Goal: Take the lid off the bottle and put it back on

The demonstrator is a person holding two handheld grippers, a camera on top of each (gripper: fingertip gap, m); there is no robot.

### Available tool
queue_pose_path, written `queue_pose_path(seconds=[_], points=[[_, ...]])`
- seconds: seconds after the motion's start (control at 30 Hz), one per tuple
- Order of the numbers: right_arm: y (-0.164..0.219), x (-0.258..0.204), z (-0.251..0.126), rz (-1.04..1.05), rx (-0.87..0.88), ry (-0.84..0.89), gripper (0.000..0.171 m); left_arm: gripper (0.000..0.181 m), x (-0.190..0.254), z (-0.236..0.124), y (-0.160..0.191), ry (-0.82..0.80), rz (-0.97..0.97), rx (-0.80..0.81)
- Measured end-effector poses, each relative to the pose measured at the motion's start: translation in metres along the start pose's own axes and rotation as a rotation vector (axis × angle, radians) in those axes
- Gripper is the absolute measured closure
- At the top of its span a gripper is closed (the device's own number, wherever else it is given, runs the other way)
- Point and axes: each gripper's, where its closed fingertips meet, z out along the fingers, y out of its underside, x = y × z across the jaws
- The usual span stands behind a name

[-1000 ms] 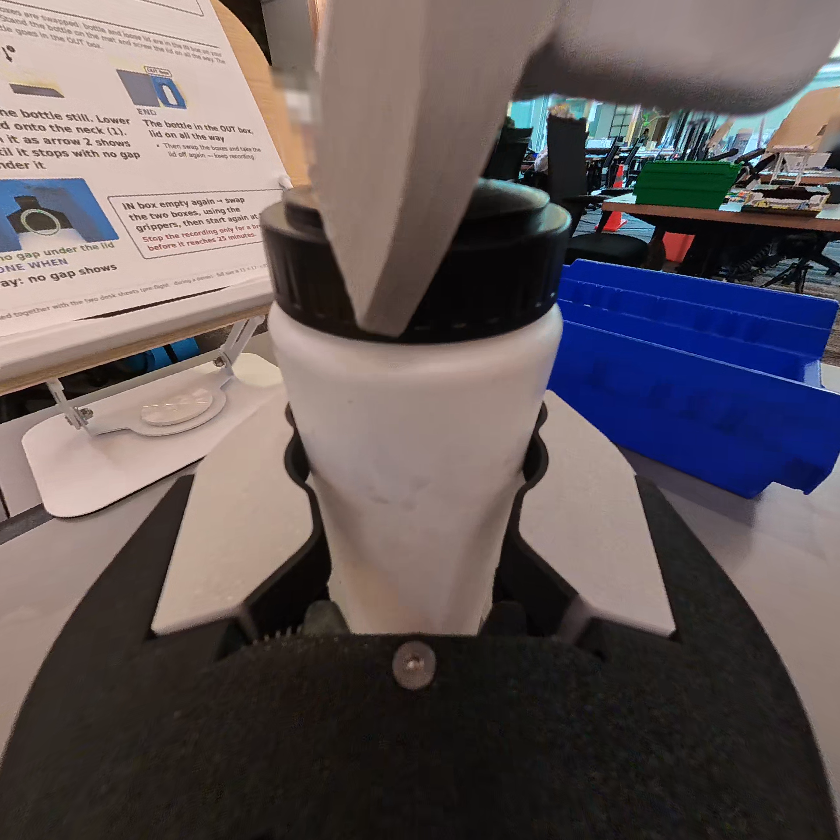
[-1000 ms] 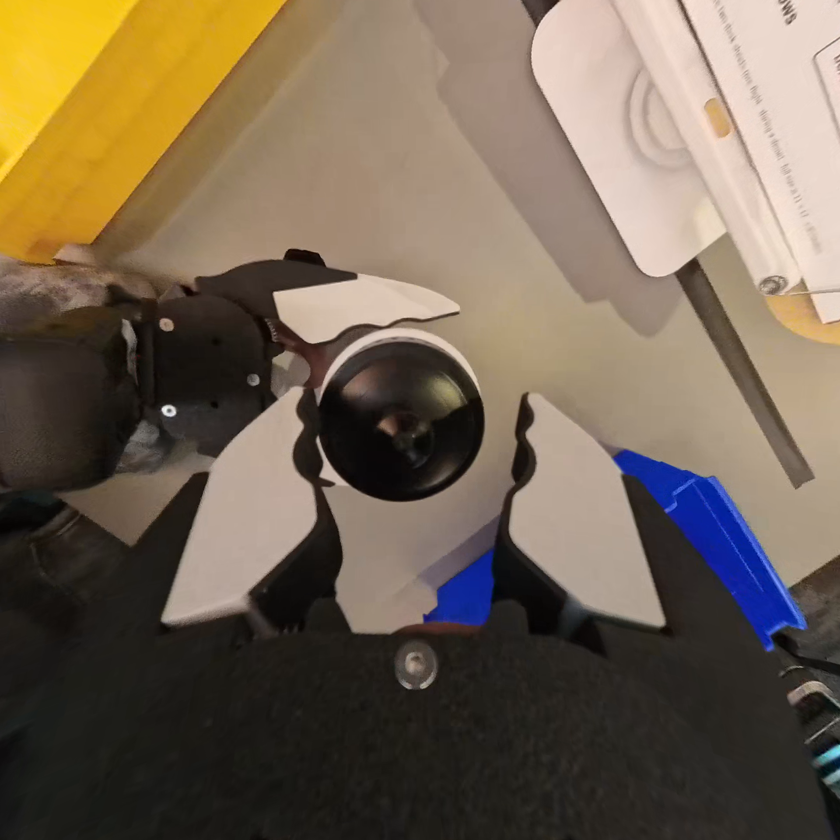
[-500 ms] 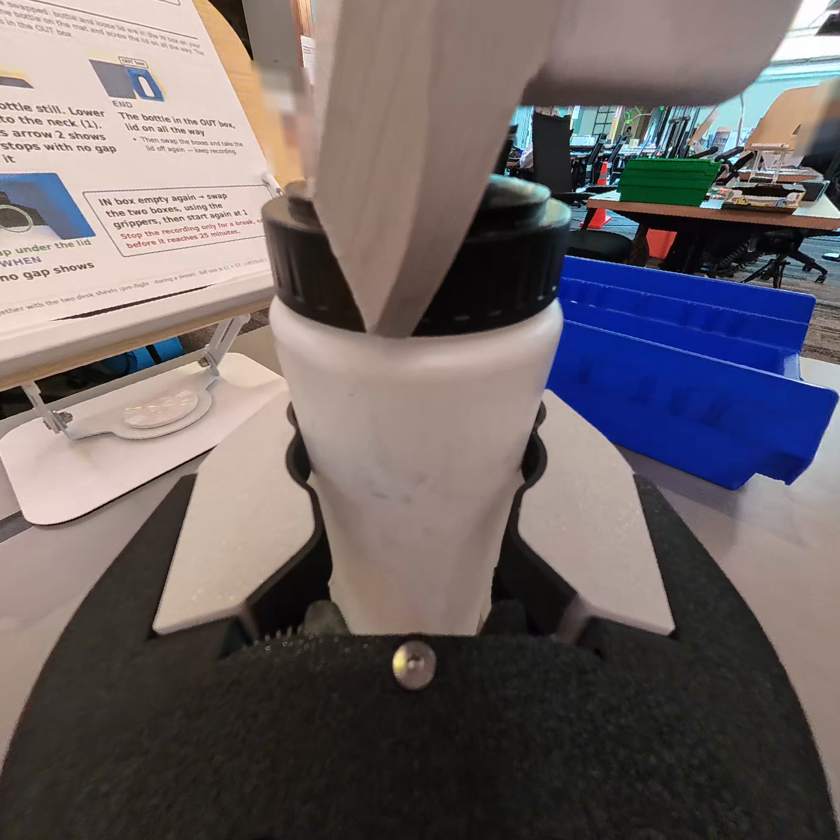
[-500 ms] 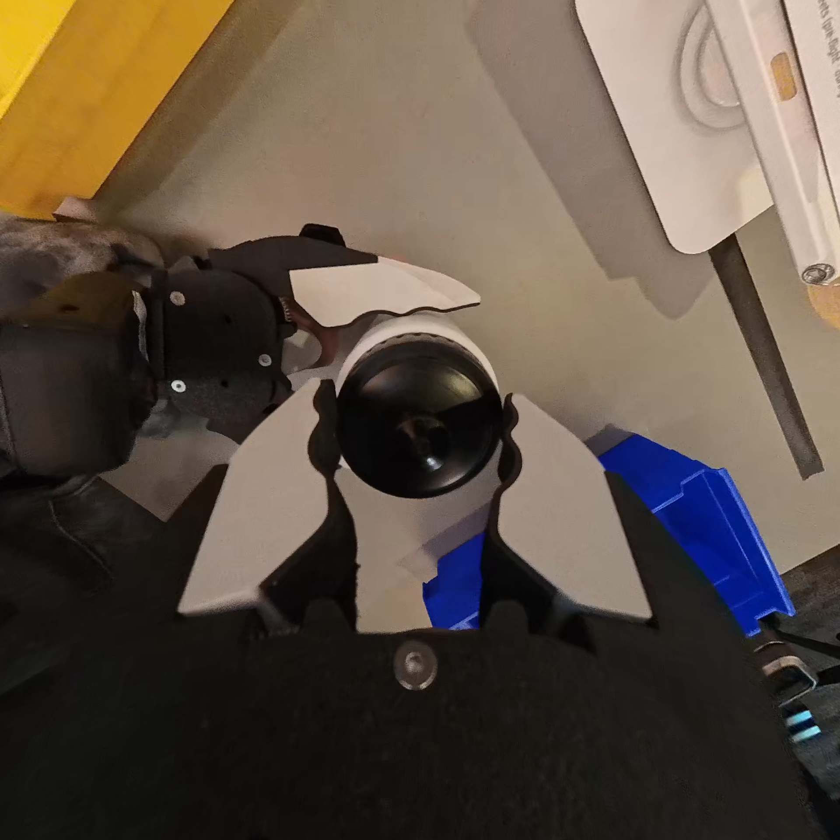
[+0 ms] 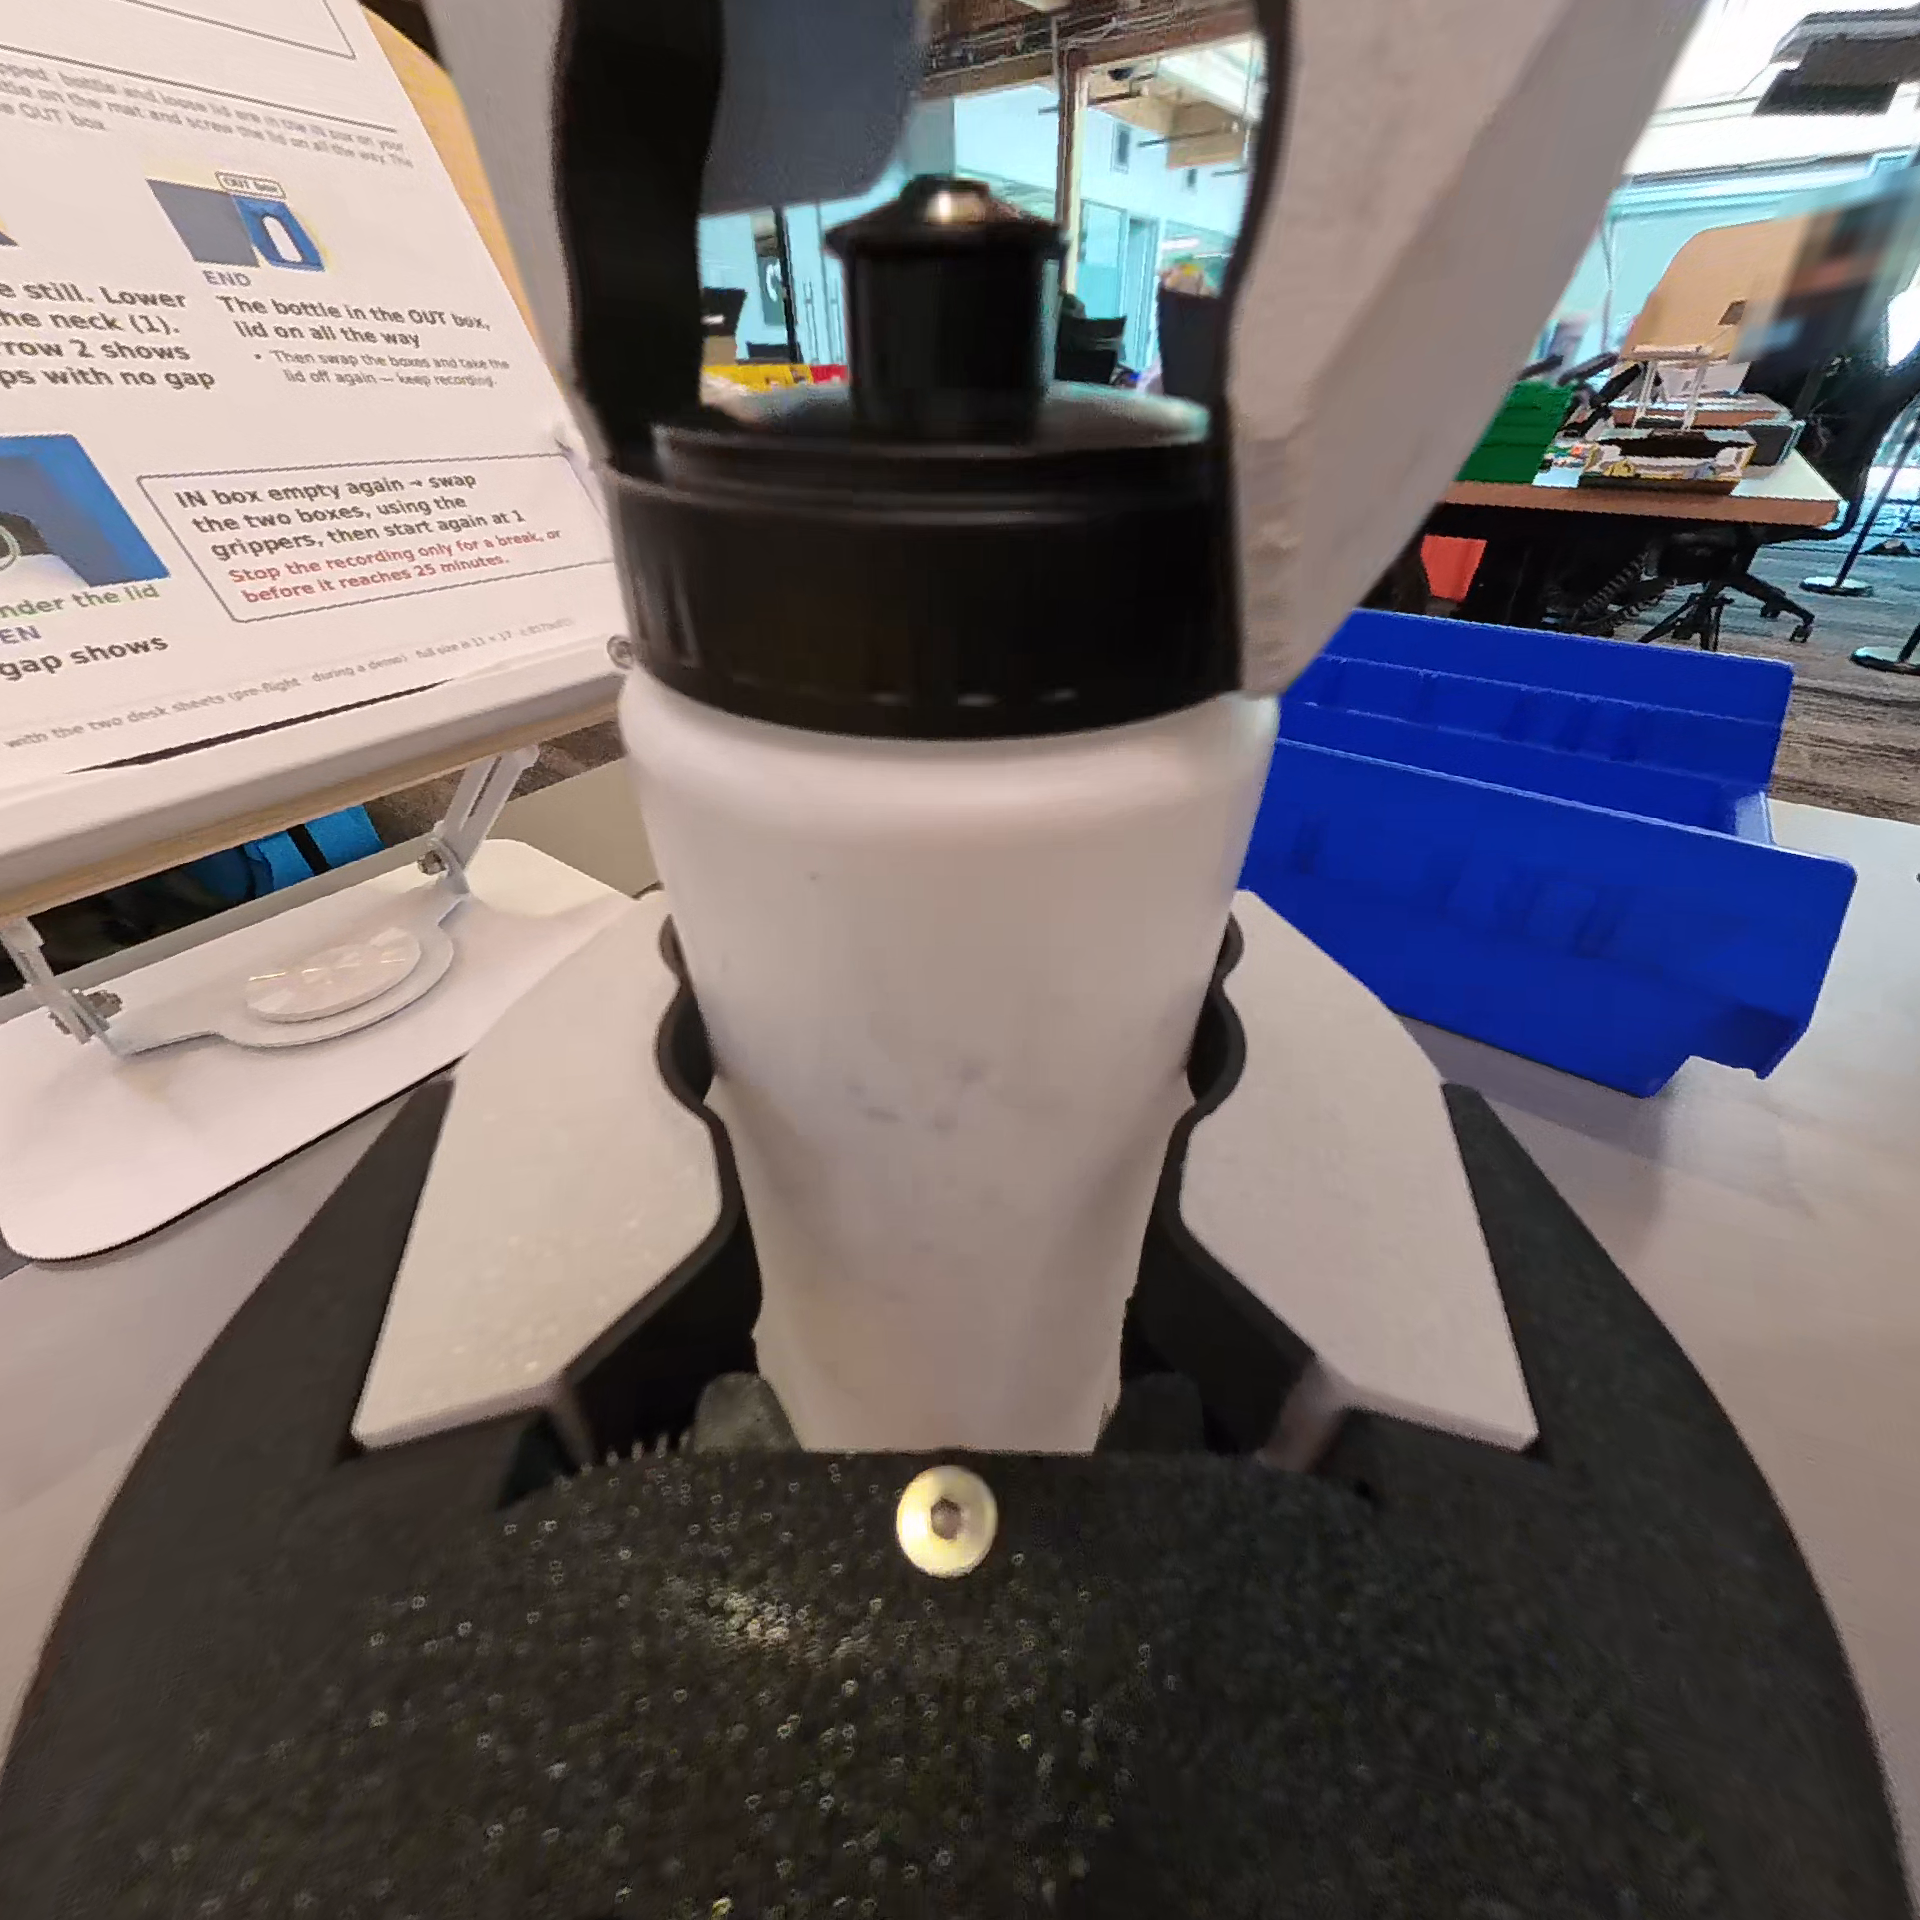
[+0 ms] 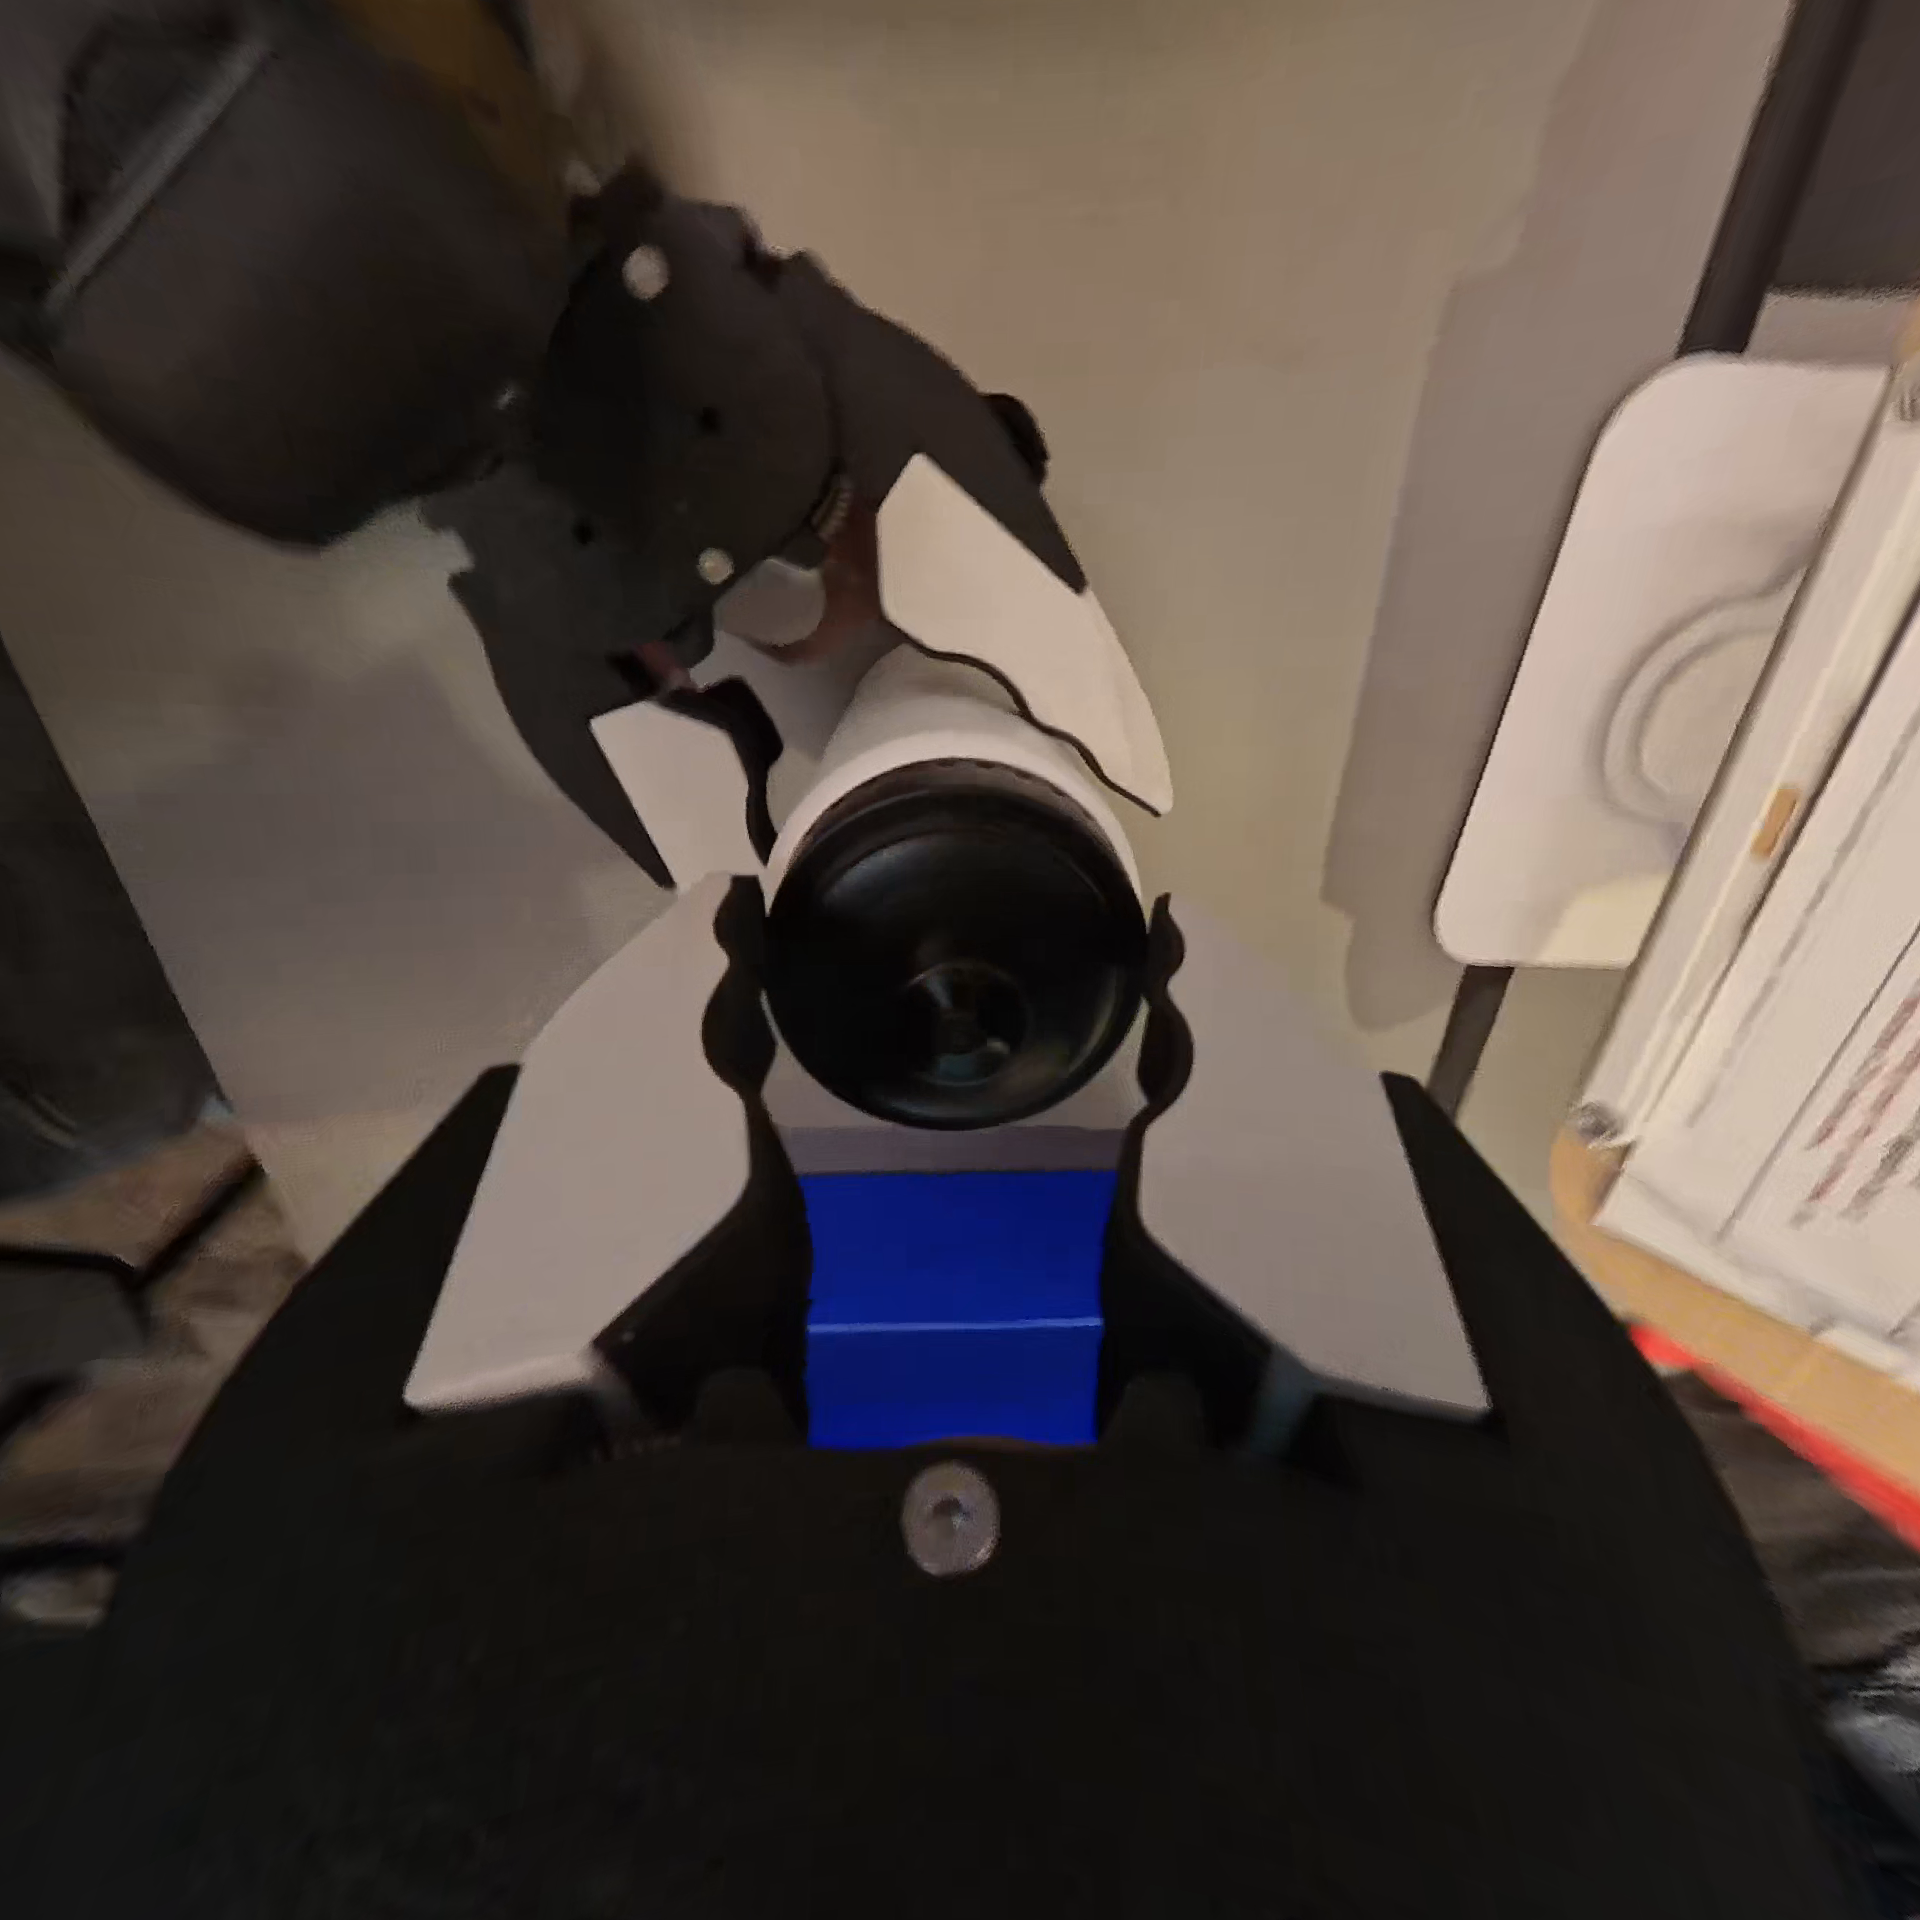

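A white bottle (image 5: pixel 935 987) with a black ribbed screw lid (image 5: pixel 925 603) stands upright on the grey table. My left gripper (image 5: pixel 940 997) is shut on the bottle's body. My right gripper (image 6: pixel 951 935) comes down from above and is shut on the lid (image 6: pixel 951 977), one finger on each side of the rim. In the left wrist view the right gripper's fingers (image 5: pixel 1351 343) frame the lid and its spout. In the right wrist view the left gripper (image 6: pixel 935 727) shows holding the bottle (image 6: pixel 935 717) from the far side.
A blue bin (image 5: pixel 1538 862) lies on the table right of the bottle. A white stand (image 5: pixel 208 1018) with an instruction sheet (image 5: pixel 260 395) is at the left. Desks and chairs fill the room behind.
My right gripper has closed from open onto the lid, then turned around it by about a quarter turn. The left gripper has kept its hold on the bottle.
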Motion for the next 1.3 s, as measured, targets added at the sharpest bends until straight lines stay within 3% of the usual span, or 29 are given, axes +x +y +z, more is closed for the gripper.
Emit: queue_pose_path(seconds=[0.17,0.3,0.37,0.4,0.57,0.7,0.8,0.93,1.13,1.3], points=[[0.004,-0.006,-0.001,-0.335,-0.116,0.01,0.101,0.09,0.004,-0.001,-0.001,0.008,0.026,0.009],[-0.008,-0.001,-0.004,-0.365,-0.13,0.157,0.1,0.09,0.002,-0.001,0.0,0.029,-0.015,0.012],[-0.013,0.001,-0.008,-0.245,-0.092,0.222,0.071,0.09,0.001,-0.001,0.001,0.017,-0.013,0.009],[-0.016,-0.001,-0.009,-0.148,-0.052,0.214,0.066,0.09,0.001,-0.001,0.001,0.013,-0.011,0.009],[-0.01,0.01,-0.009,0.45,0.109,0.237,0.068,0.09,0.0,-0.001,0.001,-0.008,-0.012,0.006],[-0.006,0.002,-0.002,0.712,0.142,0.146,0.091,0.09,-0.001,-0.001,0.001,-0.022,-0.013,0.004],[0.002,0.004,0.001,0.673,0.05,0.236,0.1,0.091,0.0,-0.001,0.001,-0.02,-0.011,0.003],[0.003,0.003,0.002,0.574,-0.056,0.182,0.101,0.091,-0.001,-0.001,0.002,-0.015,-0.008,0.001],[0.008,0.002,0.001,-0.069,-0.201,0.106,0.1,0.093,0.0,-0.001,0.004,-0.017,0.016,-0.003],[0.007,0.001,-0.001,-0.352,-0.264,0.153,0.102,0.093,0.001,-0.001,0.004,-0.014,0.021,0.001]])
